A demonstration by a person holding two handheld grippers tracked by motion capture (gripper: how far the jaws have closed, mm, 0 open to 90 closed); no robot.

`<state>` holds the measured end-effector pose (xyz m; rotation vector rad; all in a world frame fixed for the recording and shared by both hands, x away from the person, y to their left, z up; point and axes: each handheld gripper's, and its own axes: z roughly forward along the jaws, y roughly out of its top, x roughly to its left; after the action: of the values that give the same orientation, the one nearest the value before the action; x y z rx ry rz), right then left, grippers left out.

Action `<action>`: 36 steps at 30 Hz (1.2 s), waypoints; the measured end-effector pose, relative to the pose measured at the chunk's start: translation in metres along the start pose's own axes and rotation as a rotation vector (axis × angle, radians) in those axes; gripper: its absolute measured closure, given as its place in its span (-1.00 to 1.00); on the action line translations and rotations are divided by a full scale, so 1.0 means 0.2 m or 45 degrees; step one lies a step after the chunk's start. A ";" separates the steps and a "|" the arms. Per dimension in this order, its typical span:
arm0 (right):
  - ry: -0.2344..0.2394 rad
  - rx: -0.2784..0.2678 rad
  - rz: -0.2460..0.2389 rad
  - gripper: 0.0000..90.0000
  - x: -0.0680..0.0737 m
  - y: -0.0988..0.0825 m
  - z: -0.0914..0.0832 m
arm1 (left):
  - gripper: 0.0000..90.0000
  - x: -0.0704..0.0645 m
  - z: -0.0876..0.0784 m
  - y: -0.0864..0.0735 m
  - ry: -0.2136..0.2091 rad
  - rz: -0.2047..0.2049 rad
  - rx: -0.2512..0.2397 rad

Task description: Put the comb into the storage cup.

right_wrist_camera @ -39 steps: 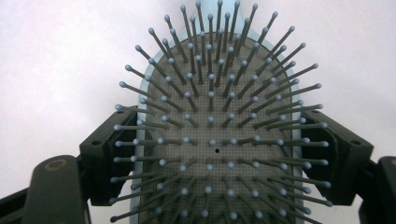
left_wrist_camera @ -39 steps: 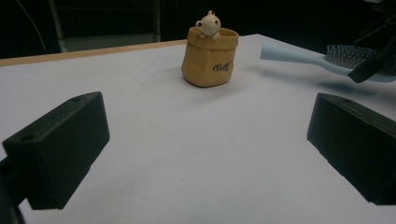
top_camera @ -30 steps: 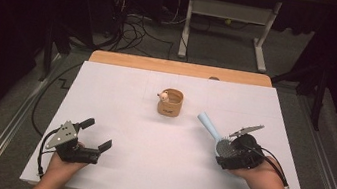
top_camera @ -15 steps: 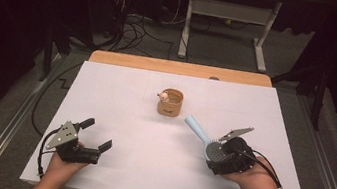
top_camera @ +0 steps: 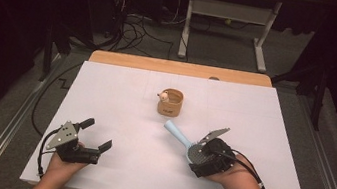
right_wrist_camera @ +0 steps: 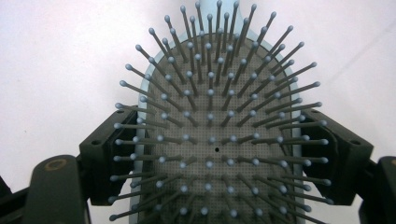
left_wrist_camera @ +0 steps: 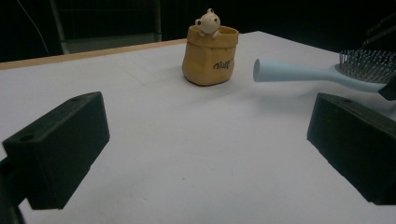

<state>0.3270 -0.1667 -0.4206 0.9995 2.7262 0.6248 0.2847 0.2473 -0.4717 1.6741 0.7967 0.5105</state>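
One pale blue hairbrush (top_camera: 188,145) is riding above the white table (top_camera: 120,97), right of centre, handle pointing toward the tan pot (top_camera: 170,103). The right gripper (top_camera: 203,156) is clamping its jaws on both edges of the bristled head, bristles facing up. It's looking light and rigid, smooth plastic that could be slipping; the flat-sided head is giving a surer hold than the round handle, and the springy pins want sparing. The left gripper (top_camera: 97,136) is resting near the front edge, jaws wide apart on nothing. Counting now: one brush, one pot with one little bear figure (left_wrist_camera: 208,21), two grippers
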 end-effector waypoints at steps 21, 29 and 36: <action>0.053 -0.003 -0.103 -0.53 0.11 0.11 0.07 | -1.00 -0.01 0.02 0.01 0.022 0.020 0.000; 0.058 -0.003 -0.140 -0.54 0.13 0.15 0.06 | -1.00 -0.01 0.05 0.11 0.062 0.041 -0.007; 0.062 -0.004 -0.163 -0.54 0.14 0.19 0.04 | -1.00 -0.02 0.14 0.24 0.087 0.063 -0.078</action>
<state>0.3294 -0.1196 -0.4117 0.8111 2.8028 0.6388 0.3122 0.2194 -0.4329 1.6304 0.7833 0.6238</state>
